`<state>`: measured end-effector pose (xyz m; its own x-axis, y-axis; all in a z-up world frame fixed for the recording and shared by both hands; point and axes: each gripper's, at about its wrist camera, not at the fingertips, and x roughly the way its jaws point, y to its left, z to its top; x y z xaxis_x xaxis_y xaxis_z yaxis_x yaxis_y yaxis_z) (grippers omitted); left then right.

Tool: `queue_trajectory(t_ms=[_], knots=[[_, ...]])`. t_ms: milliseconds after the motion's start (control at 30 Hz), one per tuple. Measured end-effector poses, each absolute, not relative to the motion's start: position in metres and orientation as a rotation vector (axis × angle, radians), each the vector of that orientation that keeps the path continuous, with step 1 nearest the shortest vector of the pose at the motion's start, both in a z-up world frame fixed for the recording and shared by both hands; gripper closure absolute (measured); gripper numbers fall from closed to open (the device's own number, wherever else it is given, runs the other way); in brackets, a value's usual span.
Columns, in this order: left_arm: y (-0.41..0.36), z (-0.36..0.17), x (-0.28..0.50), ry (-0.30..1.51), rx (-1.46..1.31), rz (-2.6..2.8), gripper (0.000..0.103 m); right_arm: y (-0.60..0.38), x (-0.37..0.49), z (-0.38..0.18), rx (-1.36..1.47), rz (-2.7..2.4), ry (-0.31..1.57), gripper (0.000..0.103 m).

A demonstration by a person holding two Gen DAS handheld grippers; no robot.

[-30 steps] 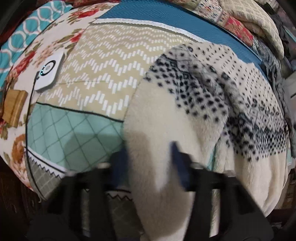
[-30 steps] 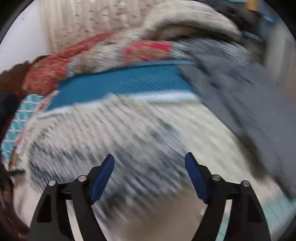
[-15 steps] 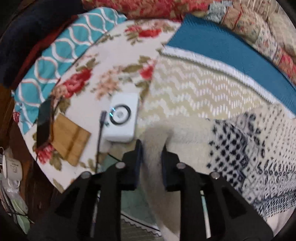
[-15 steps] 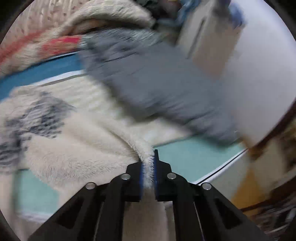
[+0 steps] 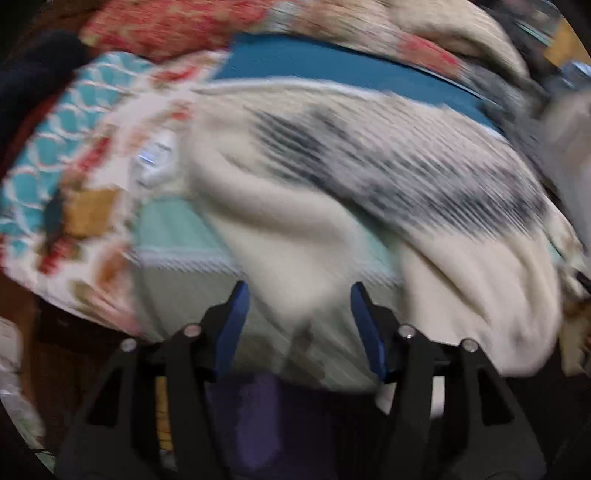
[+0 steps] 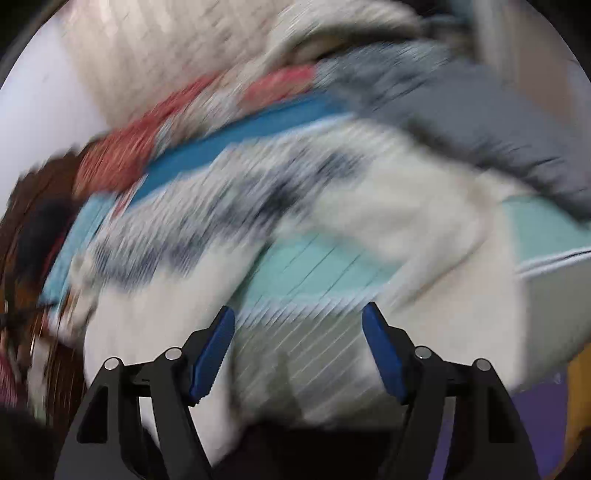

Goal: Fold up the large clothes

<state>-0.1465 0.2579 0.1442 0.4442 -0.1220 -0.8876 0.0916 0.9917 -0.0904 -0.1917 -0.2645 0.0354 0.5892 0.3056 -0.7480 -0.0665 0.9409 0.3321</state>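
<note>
A cream fleece garment with a black dotted pattern point(image 5: 369, 177) lies bunched on a patchwork quilt point(image 5: 177, 221); both views are motion-blurred. My left gripper point(image 5: 299, 325) is open, with a cream flap of the garment lying just beyond the fingertips. In the right wrist view the same garment point(image 6: 332, 206) spreads across the quilt point(image 6: 314, 266). My right gripper point(image 6: 299, 350) is open and empty above the quilt's near edge.
A white device point(image 5: 155, 162) and a wooden block point(image 5: 88, 214) lie on the floral part of the quilt at left. A grey cloth point(image 6: 480, 122) lies at the right. Piled blankets point(image 5: 369, 33) fill the back.
Both grippers were shut on cream edges of the garment half a second ago; both have opened and let go. Both have pulled back toward the near edge of the bed.
</note>
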Motion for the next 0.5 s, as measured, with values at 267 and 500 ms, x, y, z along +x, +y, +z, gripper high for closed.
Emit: queue_trajectory(t_ms=[267,500], knots=[[0.192,0.072,-0.194,1.284,-0.122,-0.348,0.048,-0.202,-0.209,0.007,0.181,0.383,1.052,0.053],[0.196,0.081,-0.221,1.261,-0.19,-0.378,0.1,-0.237,-0.229,0.057,0.187,0.238,0.917,0.066]])
